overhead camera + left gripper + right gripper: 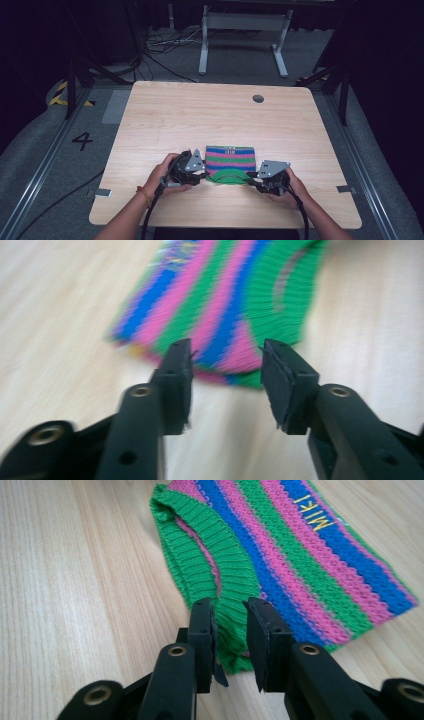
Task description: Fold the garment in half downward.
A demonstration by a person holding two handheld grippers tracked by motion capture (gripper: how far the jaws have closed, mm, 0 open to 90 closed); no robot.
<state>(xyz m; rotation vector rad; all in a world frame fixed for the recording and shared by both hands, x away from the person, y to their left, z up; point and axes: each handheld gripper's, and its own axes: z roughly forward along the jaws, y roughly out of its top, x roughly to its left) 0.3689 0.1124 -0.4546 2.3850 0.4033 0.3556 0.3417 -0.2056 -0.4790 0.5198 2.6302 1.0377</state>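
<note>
The striped knit [230, 161] lies flat on the table [200, 115] near its front edge, between my grippers. My left gripper [227, 362] is released, jaws wide at the knit's corner. My right gripper [230, 625] is parted around the green band [200, 560], not clenched

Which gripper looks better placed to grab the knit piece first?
Right, probably. The right gripper straddles the green ribbed edge of the striped knit; the left gripper, jaws wide, sits just short of its corner.
</note>
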